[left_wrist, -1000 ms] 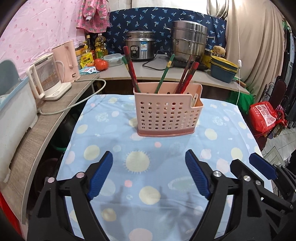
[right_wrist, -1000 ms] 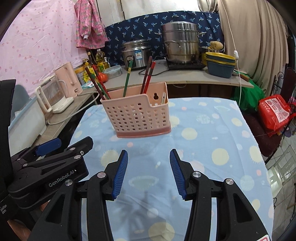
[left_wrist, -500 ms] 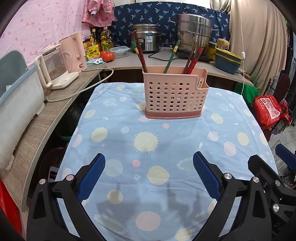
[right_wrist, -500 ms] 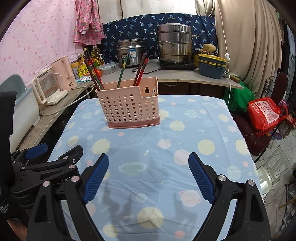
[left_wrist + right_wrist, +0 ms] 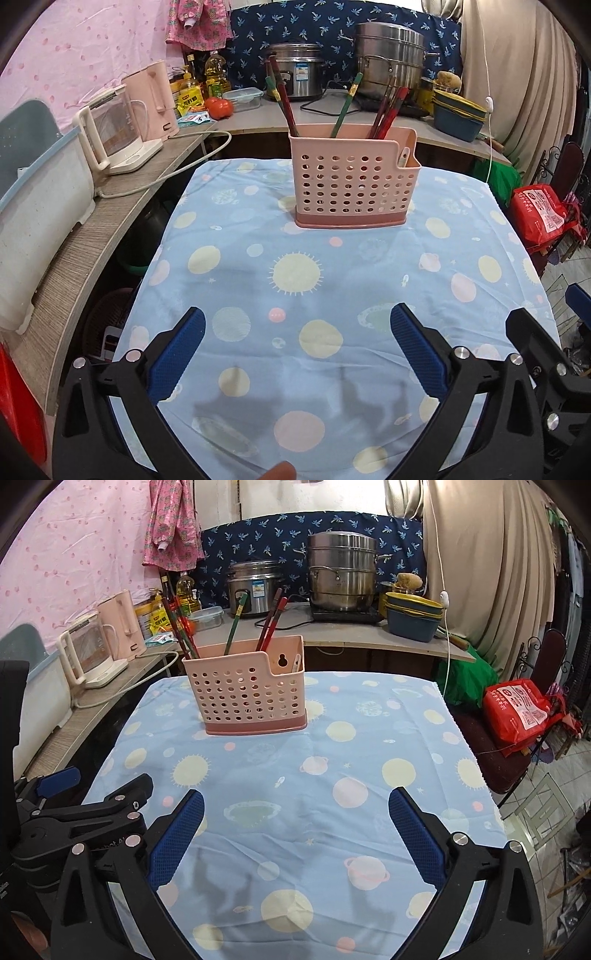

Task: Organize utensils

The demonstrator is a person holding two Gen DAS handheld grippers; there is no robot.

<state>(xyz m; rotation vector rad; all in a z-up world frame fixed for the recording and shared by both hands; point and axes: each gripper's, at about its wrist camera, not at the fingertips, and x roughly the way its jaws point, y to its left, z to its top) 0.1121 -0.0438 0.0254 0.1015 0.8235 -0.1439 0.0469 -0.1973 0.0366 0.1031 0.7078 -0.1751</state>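
Observation:
A pink perforated utensil holder (image 5: 354, 184) (image 5: 247, 698) stands upright at the far side of the blue patterned tablecloth (image 5: 295, 273). Several red and green chopsticks (image 5: 388, 110) (image 5: 271, 624) stick up from its main section. A white utensil tip (image 5: 403, 156) shows in the small side pocket. My left gripper (image 5: 295, 321) hovers over the near cloth, well short of the holder, its jaws opening wide with nothing between them. My right gripper (image 5: 295, 801) sits beside it, its jaws also opening and empty.
A side shelf on the left carries a glass kettle (image 5: 110, 136), a pink kettle (image 5: 155, 99) and a white bin (image 5: 37, 221). The back counter holds a rice cooker (image 5: 299, 70), a steel steamer pot (image 5: 388, 62) and stacked basins (image 5: 458, 114). A red bag (image 5: 543, 214) sits at the right.
Both grippers have drawn back from the holder, which now looks farther away. Both pairs of jaws have spread wider, the right one by far the more.

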